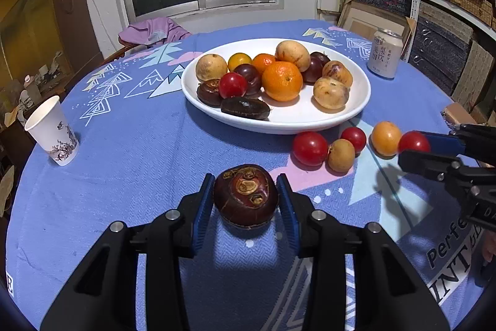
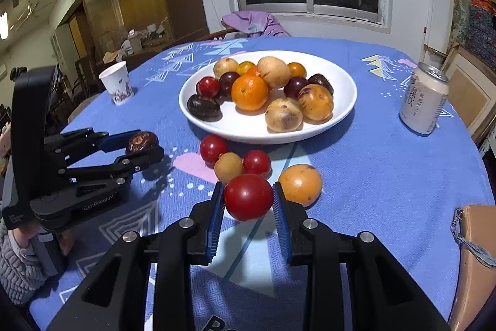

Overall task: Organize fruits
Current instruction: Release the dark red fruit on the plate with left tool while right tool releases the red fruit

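My left gripper (image 1: 246, 200) is shut on a dark brown water chestnut (image 1: 245, 196), held a little above the blue tablecloth. My right gripper (image 2: 248, 197) is shut on a red cherry tomato (image 2: 248, 197), also lifted off the cloth. In the right wrist view the left gripper (image 2: 145, 146) shows at the left with the chestnut (image 2: 141, 141). The white plate (image 1: 310, 121) behind holds several fruits: oranges, plums, yellow-brown fruits, a red tomato, dark chestnuts. Loose on the cloth in front of the plate lie two red tomatoes (image 2: 213, 148), a small tan fruit (image 2: 228, 167) and an orange-yellow fruit (image 2: 300, 184).
A paper cup (image 1: 52, 131) stands at the left of the round table, a drink can (image 1: 385, 53) at the right behind the plate. A brown bag (image 2: 474, 266) sits at the near right edge. A purple cloth (image 1: 155, 30) hangs on a chair at the far side.
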`<state>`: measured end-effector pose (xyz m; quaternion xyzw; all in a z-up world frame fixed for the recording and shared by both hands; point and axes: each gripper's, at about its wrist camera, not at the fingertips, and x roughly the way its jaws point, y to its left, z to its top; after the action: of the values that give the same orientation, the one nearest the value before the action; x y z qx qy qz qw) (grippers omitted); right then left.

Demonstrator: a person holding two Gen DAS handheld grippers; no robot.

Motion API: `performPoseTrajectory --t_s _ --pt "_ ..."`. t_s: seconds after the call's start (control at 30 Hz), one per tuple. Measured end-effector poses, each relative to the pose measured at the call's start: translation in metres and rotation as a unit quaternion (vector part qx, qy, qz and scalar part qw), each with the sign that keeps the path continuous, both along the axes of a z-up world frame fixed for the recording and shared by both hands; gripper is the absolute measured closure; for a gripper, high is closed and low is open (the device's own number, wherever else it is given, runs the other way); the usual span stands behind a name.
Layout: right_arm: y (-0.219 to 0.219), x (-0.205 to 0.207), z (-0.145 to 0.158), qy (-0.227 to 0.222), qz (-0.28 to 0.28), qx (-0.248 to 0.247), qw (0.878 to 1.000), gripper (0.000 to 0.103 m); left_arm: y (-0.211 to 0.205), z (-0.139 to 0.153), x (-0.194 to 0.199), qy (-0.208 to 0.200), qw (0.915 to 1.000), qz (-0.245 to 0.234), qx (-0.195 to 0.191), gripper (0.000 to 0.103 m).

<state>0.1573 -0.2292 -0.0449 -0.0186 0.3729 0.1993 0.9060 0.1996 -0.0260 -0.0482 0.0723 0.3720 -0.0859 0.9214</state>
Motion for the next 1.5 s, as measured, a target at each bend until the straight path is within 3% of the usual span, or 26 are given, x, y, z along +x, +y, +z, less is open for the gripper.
performPoseTrajectory --t_s 0.33,0.77,1.0,1.43,1.5 --pt "-0.027 0.003 0.028 -0.028 -0.034 0.048 0.998 0.072 0.005 0.029 0.010 -0.032 0.9993 0.015 -0.006 0.063" --pt "-0.023 0.078 0.080 -0.050 -0.055 0.080 0.994 0.072 -0.012 0.074 0.076 -0.050 0.9973 0.006 -0.054 0.063" --pt "-0.009 0.129 0.050 -0.013 -0.063 0.074 0.995 0.072 -0.020 0.060 0.116 -0.028 0.9970 0.008 -0.071 0.063" --pt "-0.011 0.155 0.016 0.010 -0.084 0.047 0.995 0.071 -0.028 0.025 0.138 0.014 0.9960 -0.014 -0.087 0.063" --pt "-0.008 0.156 0.013 0.012 -0.080 0.043 0.996 0.070 -0.028 0.025 0.137 0.011 0.9963 -0.012 -0.084 0.058"
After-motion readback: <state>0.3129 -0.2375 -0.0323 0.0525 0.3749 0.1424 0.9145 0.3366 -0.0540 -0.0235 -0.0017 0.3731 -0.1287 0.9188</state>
